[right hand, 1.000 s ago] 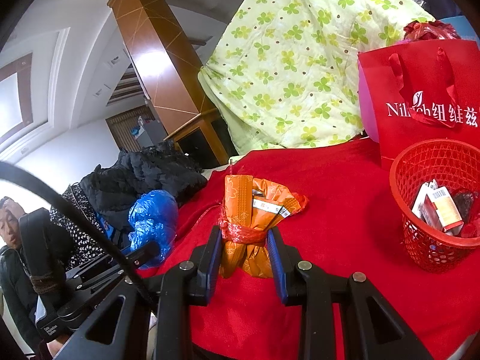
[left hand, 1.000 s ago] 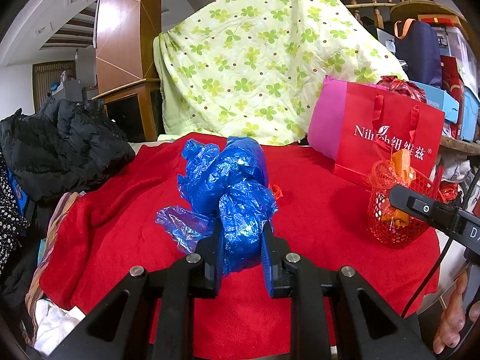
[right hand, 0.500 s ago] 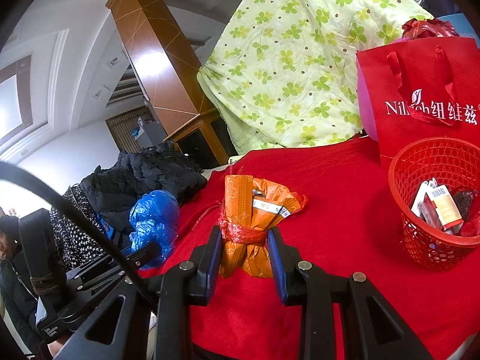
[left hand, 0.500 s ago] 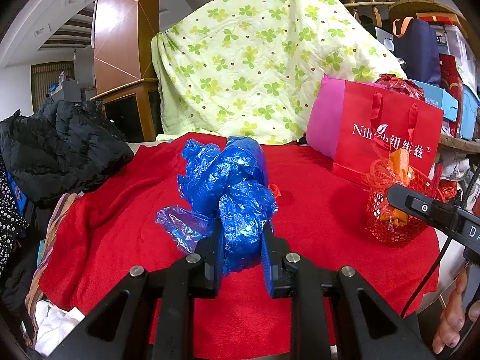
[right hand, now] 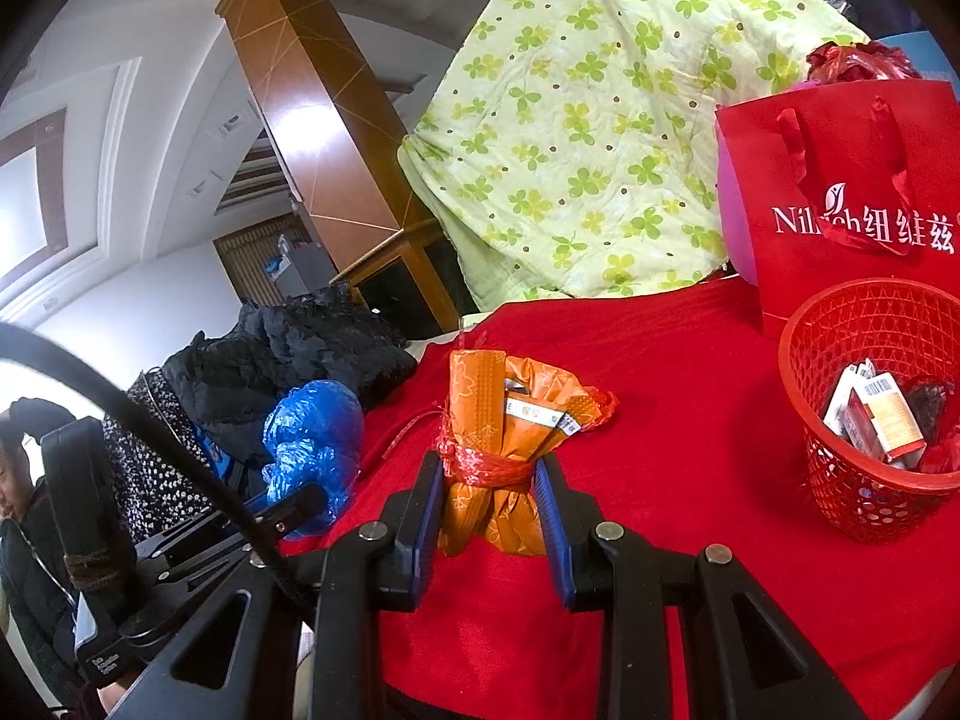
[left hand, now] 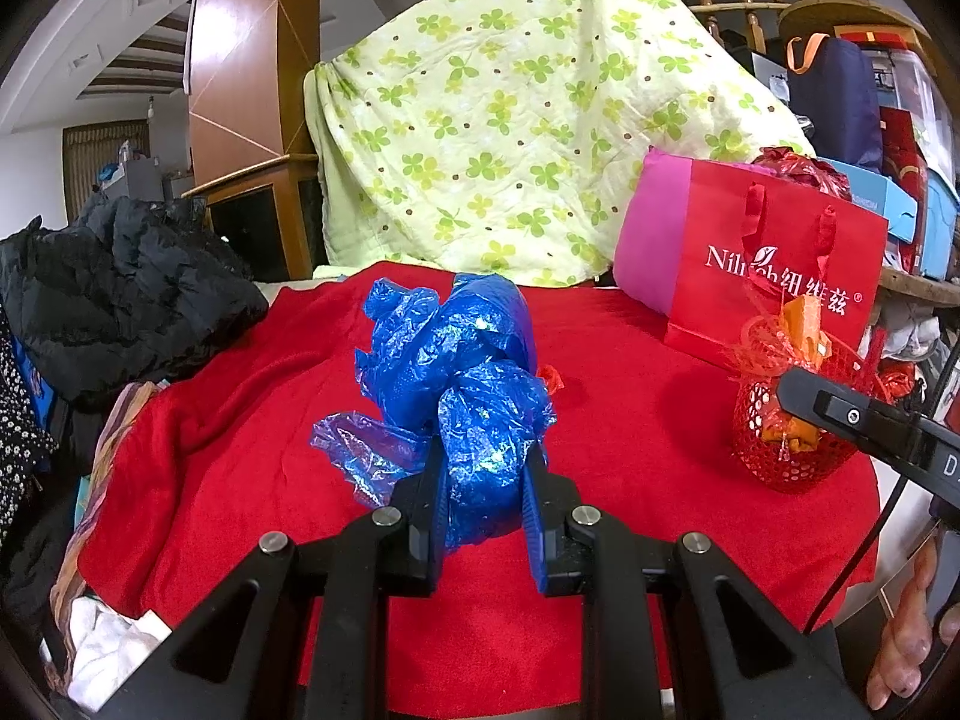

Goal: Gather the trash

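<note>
left wrist view: my left gripper (left hand: 483, 480) is pinching a crumpled blue plastic bag (left hand: 462, 384), both pads pressed into its lower bulge, over the red cloth (left hand: 630, 420) covering the table. to the right a red mesh basket (left hand: 786, 450) stands on the cloth in front of a red paper gift bag (left hand: 774, 276); a green clover-print quilt (left hand: 510, 120) is draped behind.

right wrist view: my right gripper (right hand: 489, 504) is clamped on an orange wrapper bundle (right hand: 510, 438) tied with red string. the basket (right hand: 870, 480), well to its right, holds small cartons. i see the blue bag (right hand: 312, 444) at left, beside a black jacket (right hand: 288, 354).
</note>
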A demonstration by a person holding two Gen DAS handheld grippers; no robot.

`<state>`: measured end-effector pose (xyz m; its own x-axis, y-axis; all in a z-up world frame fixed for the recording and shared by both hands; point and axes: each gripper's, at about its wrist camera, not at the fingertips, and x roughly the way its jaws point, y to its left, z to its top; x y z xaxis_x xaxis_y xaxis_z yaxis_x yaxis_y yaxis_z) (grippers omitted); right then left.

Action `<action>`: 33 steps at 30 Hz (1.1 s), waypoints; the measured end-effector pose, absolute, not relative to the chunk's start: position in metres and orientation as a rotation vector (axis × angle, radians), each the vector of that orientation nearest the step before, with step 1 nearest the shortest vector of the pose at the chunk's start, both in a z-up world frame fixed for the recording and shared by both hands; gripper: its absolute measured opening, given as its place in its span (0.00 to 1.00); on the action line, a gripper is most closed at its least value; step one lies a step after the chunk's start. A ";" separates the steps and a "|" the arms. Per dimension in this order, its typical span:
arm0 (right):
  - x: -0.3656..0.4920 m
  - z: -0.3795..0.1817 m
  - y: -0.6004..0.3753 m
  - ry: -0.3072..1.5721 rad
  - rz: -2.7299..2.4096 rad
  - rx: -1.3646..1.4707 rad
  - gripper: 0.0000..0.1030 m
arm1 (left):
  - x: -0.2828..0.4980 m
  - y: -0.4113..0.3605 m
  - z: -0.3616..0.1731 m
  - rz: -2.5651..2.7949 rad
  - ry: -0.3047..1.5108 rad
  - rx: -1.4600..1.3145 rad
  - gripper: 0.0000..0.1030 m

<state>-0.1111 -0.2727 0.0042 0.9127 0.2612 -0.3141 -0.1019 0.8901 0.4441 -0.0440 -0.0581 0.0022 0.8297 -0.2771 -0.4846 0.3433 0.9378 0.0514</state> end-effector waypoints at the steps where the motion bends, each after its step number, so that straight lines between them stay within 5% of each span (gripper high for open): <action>1: -0.111 0.003 -0.273 0.381 0.195 0.439 0.31 | -0.043 -0.060 0.002 -0.328 0.494 0.140 0.22; 33: -0.110 0.015 -0.253 0.391 0.186 0.409 0.31 | -0.043 -0.033 0.005 -0.298 0.476 0.058 0.22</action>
